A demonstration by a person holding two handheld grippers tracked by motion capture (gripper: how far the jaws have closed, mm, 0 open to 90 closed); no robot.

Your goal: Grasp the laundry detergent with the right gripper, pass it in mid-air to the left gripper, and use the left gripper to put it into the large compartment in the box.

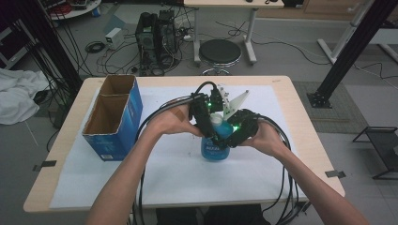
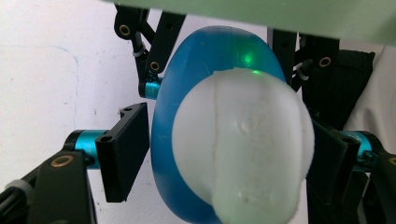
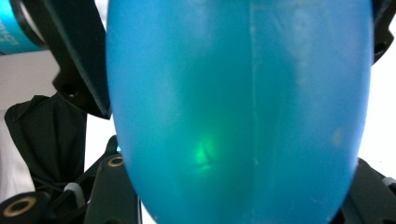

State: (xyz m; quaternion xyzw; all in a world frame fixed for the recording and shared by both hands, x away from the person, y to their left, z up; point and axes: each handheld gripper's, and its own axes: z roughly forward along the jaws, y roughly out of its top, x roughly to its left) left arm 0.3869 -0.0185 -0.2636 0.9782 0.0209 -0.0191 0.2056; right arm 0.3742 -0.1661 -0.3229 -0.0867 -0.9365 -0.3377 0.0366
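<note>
The right gripper (image 1: pixel 234 133) clamped the blue bottle (image 1: pixel 215 147); the left gripper (image 1: pixel 212 123) stood half-closed around its white cap (image 2: pixel 240 144). An off-centre squeeze could have tipped the bottle.

The bottle (image 1: pixel 215 149) is translucent blue with a white cap (image 2: pixel 243 144) and a darker blue label bearing white print. Both grippers are black with turquoise metal fittings (image 2: pixel 86 141) and small green lights, which cast a green glint on the blue plastic. A white sheet (image 1: pixel 178 173) covers the pale wooden table (image 1: pixel 309 145). Toward its left edge, the cardboard box (image 1: pixel 115 117) is blue outside with white print and plain brown inside.
</note>
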